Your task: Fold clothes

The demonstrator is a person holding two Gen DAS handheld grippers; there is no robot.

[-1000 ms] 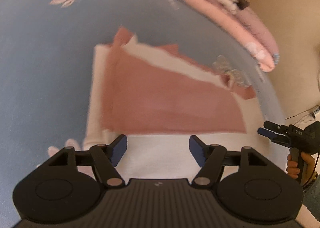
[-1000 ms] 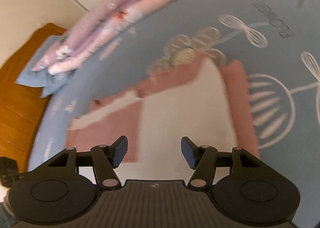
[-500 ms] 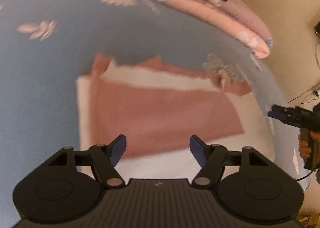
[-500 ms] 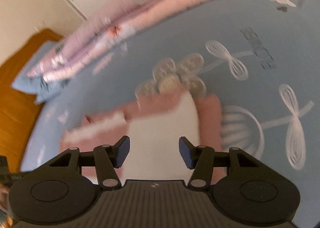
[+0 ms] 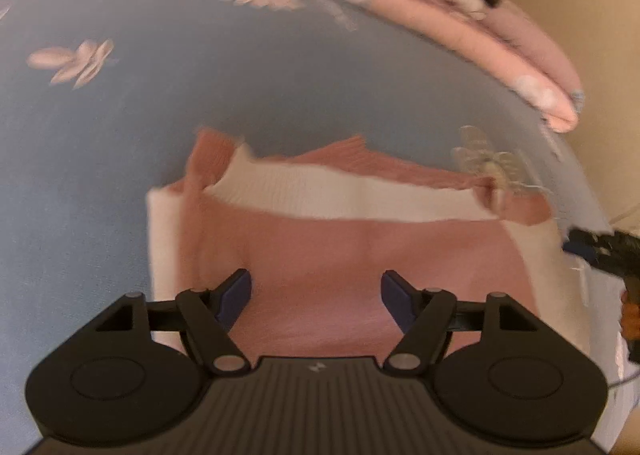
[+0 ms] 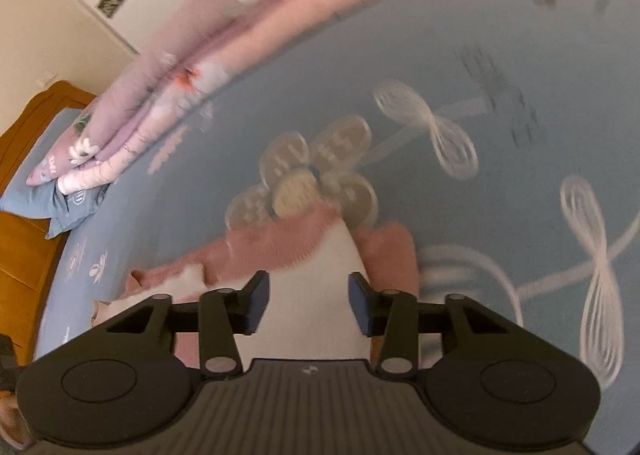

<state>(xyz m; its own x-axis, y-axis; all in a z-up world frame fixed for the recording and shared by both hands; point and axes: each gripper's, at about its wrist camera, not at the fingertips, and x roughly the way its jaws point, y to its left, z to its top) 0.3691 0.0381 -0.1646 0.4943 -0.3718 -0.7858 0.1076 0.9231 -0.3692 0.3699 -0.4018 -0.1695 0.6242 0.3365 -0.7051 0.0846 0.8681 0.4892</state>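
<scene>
A blue bedsheet (image 5: 168,103) printed with pale flowers and dragonflies covers the bed, with a wooden headboard (image 6: 24,255) at its head end. The pink and white garment (image 5: 340,255) lies flat near the bed's near edge, partly folded, its long axis running along that edge, its ribbed pink hem toward the rolled pink quilt (image 5: 460,11) along the far side. Compared with a second ago, both cameras sit lower and closer over the cloth. The left gripper (image 5: 316,297) hovers over the pink panel, jaws wide apart, empty. The right gripper (image 6: 306,305), held in a hand (image 5: 630,319), hovers over the white panel, jaws narrower than before but parted, holding nothing.
</scene>
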